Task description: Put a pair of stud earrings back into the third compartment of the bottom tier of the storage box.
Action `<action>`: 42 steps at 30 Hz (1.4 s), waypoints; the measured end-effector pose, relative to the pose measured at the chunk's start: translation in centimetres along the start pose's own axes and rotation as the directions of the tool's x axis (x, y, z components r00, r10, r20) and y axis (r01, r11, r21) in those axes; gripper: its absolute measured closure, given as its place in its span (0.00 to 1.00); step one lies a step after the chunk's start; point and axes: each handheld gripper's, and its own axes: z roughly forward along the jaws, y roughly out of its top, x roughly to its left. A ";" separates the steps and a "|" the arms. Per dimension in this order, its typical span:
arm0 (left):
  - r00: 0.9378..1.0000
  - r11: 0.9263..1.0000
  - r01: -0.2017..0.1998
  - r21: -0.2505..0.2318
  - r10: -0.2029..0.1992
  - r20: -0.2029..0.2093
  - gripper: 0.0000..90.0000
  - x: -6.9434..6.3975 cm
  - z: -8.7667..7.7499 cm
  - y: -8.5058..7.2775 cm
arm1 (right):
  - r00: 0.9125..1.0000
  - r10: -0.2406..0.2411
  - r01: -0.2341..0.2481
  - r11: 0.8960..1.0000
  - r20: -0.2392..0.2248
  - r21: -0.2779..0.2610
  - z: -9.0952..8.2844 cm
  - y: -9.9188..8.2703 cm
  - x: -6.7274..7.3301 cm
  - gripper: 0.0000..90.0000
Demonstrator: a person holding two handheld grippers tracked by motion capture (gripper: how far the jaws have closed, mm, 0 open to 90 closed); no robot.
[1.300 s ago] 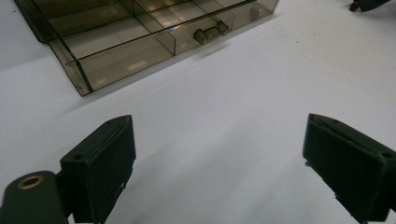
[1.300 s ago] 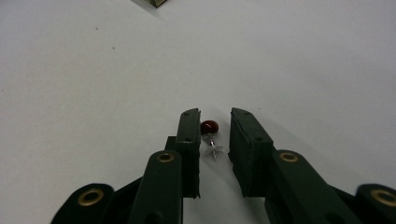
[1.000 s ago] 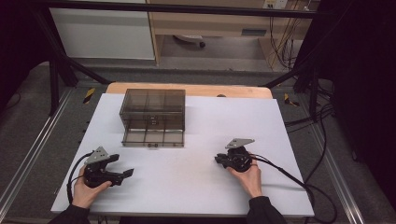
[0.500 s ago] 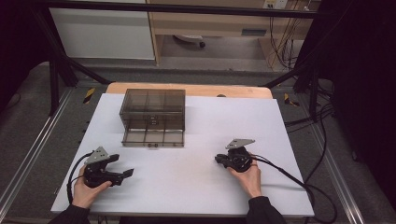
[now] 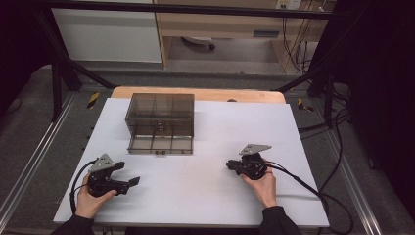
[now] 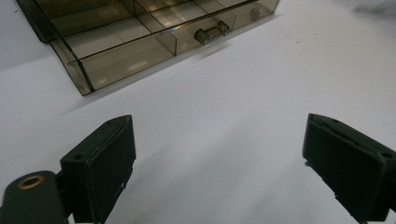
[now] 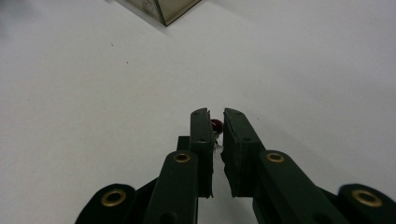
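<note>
On the white bench [image 5: 205, 196] the largest item is a smoky translucent drawer cabinet [image 5: 160, 122], set toward the far left, front facing the person. Its lowest drawer [image 6: 140, 51] is pulled out; from the left gripper view its divided compartments and small clear handle [image 6: 211, 32] are visible. Contents: cannot tell.

Left tongs [image 5: 131, 182] sit near the front left edge, held in the left hand [image 5: 88, 200], jaws spread wide with bare bench between them, aimed toward the drawer, well apart from it.

Right tongs [image 5: 230, 165] rest front right of centre, held in the right hand [image 5: 262, 183], grey plate [image 5: 254, 148] on top. Jaws are nearly pressed together, pinching a small dark-red bead-like object [image 7: 215, 125] at the tips, just above the bench surface.
</note>
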 end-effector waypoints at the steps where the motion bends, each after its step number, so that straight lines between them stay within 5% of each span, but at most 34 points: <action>1: 1.000 1.000 0.000 0.000 0.000 0.000 0.10 0.0 0.0 0.0 | 1.000 0.003 -0.003 1.000 -0.003 -0.001 -0.1 0.1 0.0 0.92; 21: 1.000 1.000 0.001 0.002 -0.001 -0.004 0.10 0.0 0.0 0.0 | 1.000 -0.012 0.011 0.999 -0.016 -0.042 -1.9 1.8 0.8 0.92; 42: 1.000 1.000 0.002 0.001 -0.002 -0.003 0.10 0.1 0.0 0.0 | 0.997 -0.058 0.055 0.997 -0.056 -0.058 -0.6 5.6 3.1 0.92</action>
